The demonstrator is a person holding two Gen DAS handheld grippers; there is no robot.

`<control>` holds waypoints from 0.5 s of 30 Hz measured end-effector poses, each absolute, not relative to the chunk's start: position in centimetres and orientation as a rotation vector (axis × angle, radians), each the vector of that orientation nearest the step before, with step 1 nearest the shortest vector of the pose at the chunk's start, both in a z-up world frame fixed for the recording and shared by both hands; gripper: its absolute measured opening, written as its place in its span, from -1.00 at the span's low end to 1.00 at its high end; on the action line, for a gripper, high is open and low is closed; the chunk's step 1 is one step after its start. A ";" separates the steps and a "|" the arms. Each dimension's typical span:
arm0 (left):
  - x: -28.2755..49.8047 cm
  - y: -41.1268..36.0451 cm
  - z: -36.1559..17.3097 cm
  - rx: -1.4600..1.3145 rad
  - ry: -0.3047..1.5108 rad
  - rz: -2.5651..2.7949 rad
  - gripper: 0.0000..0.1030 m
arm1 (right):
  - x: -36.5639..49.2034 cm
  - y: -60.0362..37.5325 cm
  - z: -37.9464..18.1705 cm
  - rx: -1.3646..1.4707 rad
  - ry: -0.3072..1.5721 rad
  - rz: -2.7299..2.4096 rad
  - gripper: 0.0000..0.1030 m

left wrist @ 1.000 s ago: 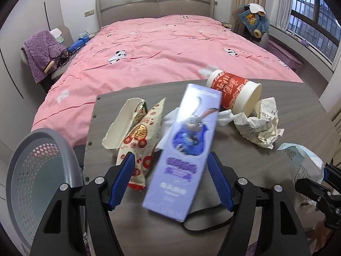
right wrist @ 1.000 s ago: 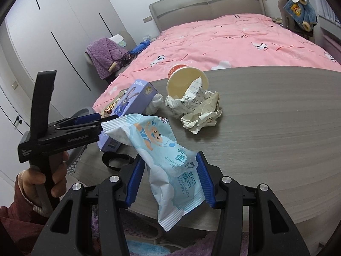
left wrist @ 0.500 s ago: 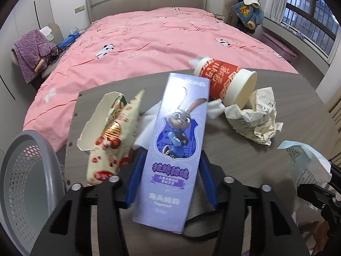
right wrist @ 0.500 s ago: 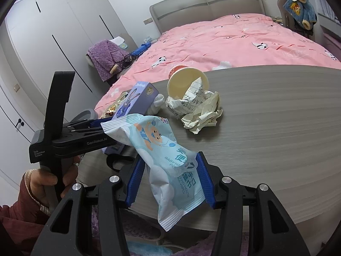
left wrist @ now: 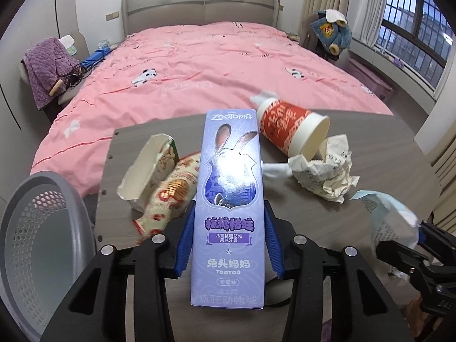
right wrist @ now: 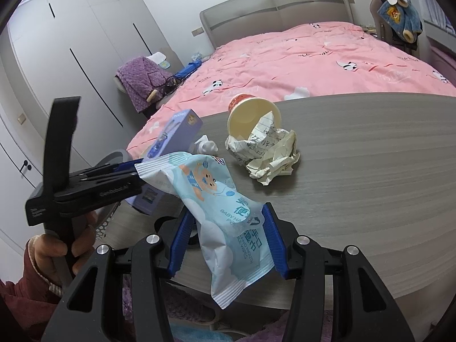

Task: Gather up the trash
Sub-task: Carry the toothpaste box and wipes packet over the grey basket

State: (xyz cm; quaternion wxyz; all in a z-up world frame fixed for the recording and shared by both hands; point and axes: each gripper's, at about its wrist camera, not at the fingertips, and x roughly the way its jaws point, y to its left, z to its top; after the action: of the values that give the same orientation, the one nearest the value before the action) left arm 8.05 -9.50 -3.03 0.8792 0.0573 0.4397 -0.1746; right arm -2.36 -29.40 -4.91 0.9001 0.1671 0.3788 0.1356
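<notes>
A tall purple toothpaste box (left wrist: 230,171) stands between the blue pads of my left gripper (left wrist: 228,219). Its jaws are closing, and both pads touch the box's sides. Seen from the right wrist, the box (right wrist: 176,131) is tilted up off the table. My right gripper (right wrist: 226,219) is shut on a light blue wet-wipes packet (right wrist: 211,188), held above the table's near edge. On the grey wooden table (left wrist: 370,142) lie a red paper cup (left wrist: 287,131) on its side, crumpled paper (left wrist: 327,173), a snack wrapper (left wrist: 171,196) and a torn carton (left wrist: 148,168).
A grey perforated waste bin (left wrist: 42,228) stands on the floor left of the table. A bed with a pink cover (left wrist: 228,65) lies beyond the table. A person's hand (right wrist: 57,245) grips the left tool's handle. A white tissue (left wrist: 276,169) lies beside the cup.
The left jaws narrowed from wide apart until their pads met the purple box, and the box now stands straight and raised in that view. The right gripper and its packet kept still.
</notes>
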 end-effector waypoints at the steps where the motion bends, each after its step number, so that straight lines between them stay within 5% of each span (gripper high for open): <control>1: 7.8 -9.2 -2.6 0.111 0.908 -0.363 -0.16 | -2.3 -29.3 -4.8 0.345 0.782 0.282 -0.07; 15: 4.4 -2.7 0.8 0.010 0.830 -0.264 -0.16 | -1.2 -25.5 -3.0 0.300 0.771 0.338 -0.07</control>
State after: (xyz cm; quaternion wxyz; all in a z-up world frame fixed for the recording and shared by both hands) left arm 4.39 -2.74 0.80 0.9067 0.0046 0.4019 -0.1279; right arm -1.16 -25.53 -2.99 0.9018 0.1448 0.3729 0.1635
